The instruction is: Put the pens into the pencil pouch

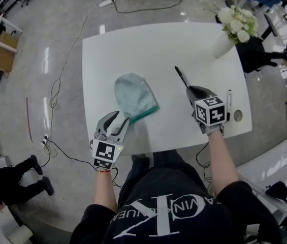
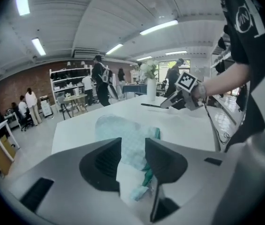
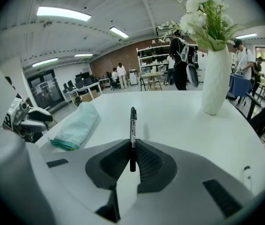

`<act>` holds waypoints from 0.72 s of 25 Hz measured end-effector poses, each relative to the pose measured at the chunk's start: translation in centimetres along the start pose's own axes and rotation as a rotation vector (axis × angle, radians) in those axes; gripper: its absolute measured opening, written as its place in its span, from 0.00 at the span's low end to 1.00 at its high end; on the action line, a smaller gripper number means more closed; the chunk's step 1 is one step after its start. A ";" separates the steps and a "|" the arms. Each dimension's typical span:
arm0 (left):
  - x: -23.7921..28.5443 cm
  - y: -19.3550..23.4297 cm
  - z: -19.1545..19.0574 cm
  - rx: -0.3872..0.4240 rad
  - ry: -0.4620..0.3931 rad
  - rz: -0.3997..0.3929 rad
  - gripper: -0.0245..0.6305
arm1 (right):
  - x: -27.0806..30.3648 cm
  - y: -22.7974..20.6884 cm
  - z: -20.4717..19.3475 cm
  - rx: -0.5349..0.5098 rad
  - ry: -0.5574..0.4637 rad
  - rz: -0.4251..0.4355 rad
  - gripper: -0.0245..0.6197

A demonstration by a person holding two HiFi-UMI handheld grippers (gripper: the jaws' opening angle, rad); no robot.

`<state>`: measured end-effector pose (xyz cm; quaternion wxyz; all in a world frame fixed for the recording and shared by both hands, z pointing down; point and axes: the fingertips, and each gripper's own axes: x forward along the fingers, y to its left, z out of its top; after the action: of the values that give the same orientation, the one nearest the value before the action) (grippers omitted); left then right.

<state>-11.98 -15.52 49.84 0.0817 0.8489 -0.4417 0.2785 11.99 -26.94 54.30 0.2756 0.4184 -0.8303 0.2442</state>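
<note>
Standing by the white counter (image 1: 148,50), I saw the left gripper (image 1: 120,120) at its near edge. The forearm came up from the person's side and the tool tipped down toward the pencil pouch (image 1: 133,96). Its fingers (image 2: 105,159) were spread. The pouch's green zipper end lay just at the gap between them, but neither pad pressed on it. The pale mesh pouch lay flat near the middle of the counter, and I could not tell whether its mouth was open. Well to the right, the right gripper (image 1: 196,92) reached out on a straightened forearm and angled downward. It was pinched tight on a black pen (image 1: 181,78), which stuck out ahead of the tips and seemed to be lifted clear of the surface. A second pen (image 1: 229,100) lay on the counter just beside that gripper, and a white vase (image 1: 223,43) of flowers stood at the far right corner. By my reckoning the first pen was picked up and not yet delivered. Next, the left gripper would need to close on the zipper edge and hold the mouth up. The right would then swing the pen leftward and point it into the opening.
</note>
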 end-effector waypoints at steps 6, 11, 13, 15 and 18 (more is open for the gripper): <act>2.1 -2.9 -0.7 0.184 0.113 -0.104 0.32 | -2.0 2.7 -2.0 0.026 -0.003 0.017 0.11; 3.9 -3.7 -2.9 0.301 0.252 -0.120 0.32 | -3.7 4.6 -3.3 0.049 -0.014 0.028 0.11; 4.4 -3.8 -3.4 0.322 0.282 -0.120 0.32 | -4.2 5.4 -3.8 0.049 -0.013 0.032 0.11; 4.7 -3.9 -3.5 0.330 0.291 -0.124 0.30 | -4.7 6.1 -4.4 0.047 -0.010 0.036 0.11; 4.9 -3.9 -3.3 0.302 0.282 -0.144 0.23 | -5.2 7.2 -5.0 0.047 -0.011 0.044 0.11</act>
<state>-7.95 -15.38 55.70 0.0342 0.8335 -0.3174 0.4510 9.87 -17.02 53.17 0.2556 0.4076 -0.8349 0.2672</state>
